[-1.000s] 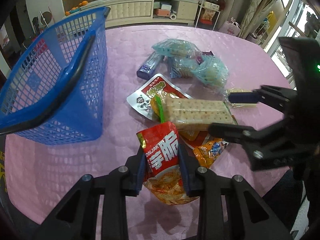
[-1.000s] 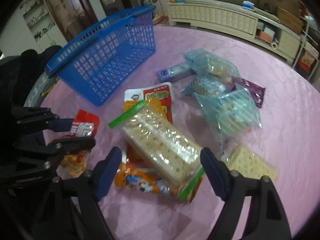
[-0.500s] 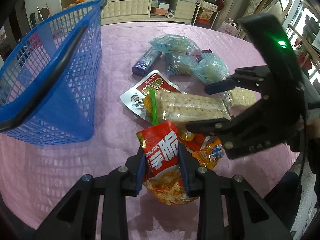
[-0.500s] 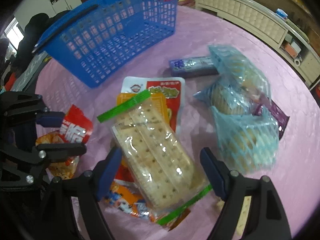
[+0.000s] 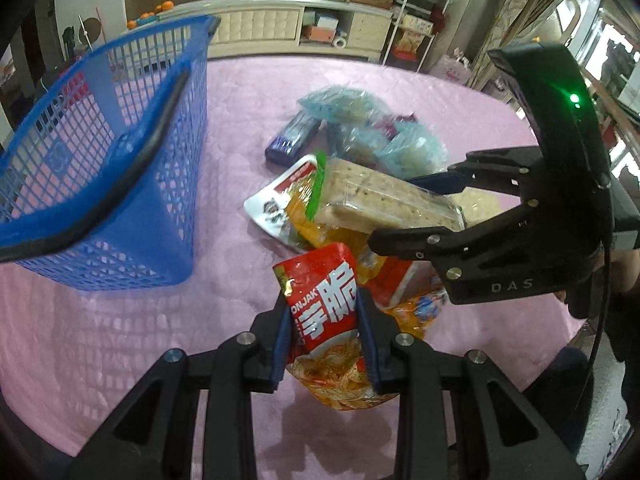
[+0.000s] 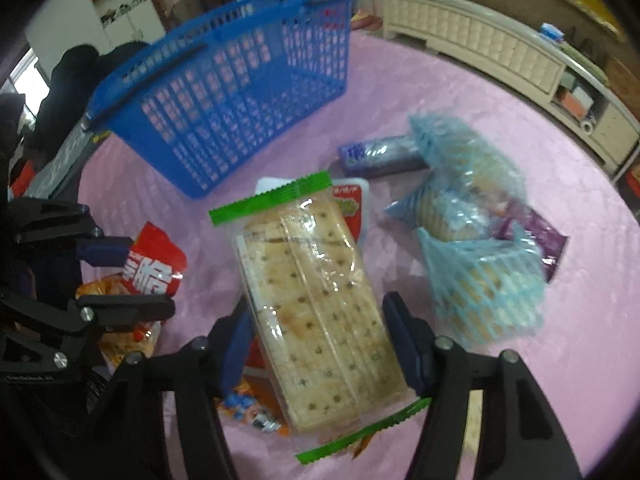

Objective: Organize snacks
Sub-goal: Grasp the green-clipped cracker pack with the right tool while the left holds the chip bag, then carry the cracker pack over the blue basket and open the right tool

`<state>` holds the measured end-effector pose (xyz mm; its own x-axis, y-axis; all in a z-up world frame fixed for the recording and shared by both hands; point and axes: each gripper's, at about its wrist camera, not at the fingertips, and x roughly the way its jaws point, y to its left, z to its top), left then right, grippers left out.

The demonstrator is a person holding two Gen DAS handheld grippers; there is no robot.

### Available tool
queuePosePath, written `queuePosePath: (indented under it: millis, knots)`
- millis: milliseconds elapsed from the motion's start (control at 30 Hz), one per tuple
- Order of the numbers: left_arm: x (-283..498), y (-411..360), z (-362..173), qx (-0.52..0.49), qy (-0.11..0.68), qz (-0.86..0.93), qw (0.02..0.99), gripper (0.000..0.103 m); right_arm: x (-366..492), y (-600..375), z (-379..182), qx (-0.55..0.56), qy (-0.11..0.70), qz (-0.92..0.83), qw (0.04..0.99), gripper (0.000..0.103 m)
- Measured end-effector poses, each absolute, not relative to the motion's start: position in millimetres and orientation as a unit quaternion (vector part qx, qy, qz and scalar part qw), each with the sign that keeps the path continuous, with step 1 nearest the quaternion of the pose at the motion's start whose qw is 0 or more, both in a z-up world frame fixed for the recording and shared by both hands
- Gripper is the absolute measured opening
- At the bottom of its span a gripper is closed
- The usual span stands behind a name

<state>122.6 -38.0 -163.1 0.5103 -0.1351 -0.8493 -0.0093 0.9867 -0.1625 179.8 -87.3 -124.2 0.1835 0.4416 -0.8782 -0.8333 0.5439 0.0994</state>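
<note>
My left gripper (image 5: 322, 300) is shut on a red konjac snack bag (image 5: 324, 276), held upright just above the pink tablecloth (image 5: 120, 340). The same red bag (image 6: 156, 268) shows at the left of the right wrist view. My right gripper (image 6: 320, 320) straddles a long clear pack of crackers (image 6: 316, 280) with green end seals. Its jaws are closing and the blue pads touch the pack's two long sides. In the left wrist view the cracker pack (image 5: 384, 200) sits tilted between the right gripper's fingers (image 5: 440, 180). A blue mesh basket (image 5: 120, 160) stands to the left, with nothing visible inside.
Under the crackers lie a red-and-white pouch (image 5: 280, 196) and orange packets (image 5: 416, 308). Behind are several light-blue net bags (image 6: 480, 280), a dark-blue bar (image 6: 380, 152) and a purple wrapper (image 6: 548, 240). The blue basket (image 6: 240, 80) is near the table's far left.
The right gripper has come in over the cracker pack and its jaws have narrowed onto its sides; the pack now sits tilted. The left gripper still holds the red bag in place.
</note>
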Motion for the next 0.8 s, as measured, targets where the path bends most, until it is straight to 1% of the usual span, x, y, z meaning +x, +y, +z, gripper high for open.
queuePosePath:
  millis: [233,333,800]
  knots:
    - [99.8,-41.6,-115.8,-0.071,0.447,-0.041,0.891,0.028,146.5,-107.0,-71.3,-0.200,0.443,0.397,0.778,0.066]
    - [87.4,-39.9,-94.7,-0.065,0.423,-0.041,0.903,0.028,128.9,-113.9,-43.8,-0.194,0.418,0.390,0.797,0.066]
    - [54.6,-5.3,-28.4,-0.056,0.358,-0.046,0.931,0.028,101.7,-77.8,7.8,-0.177,0.367,0.383,0.829,0.066]
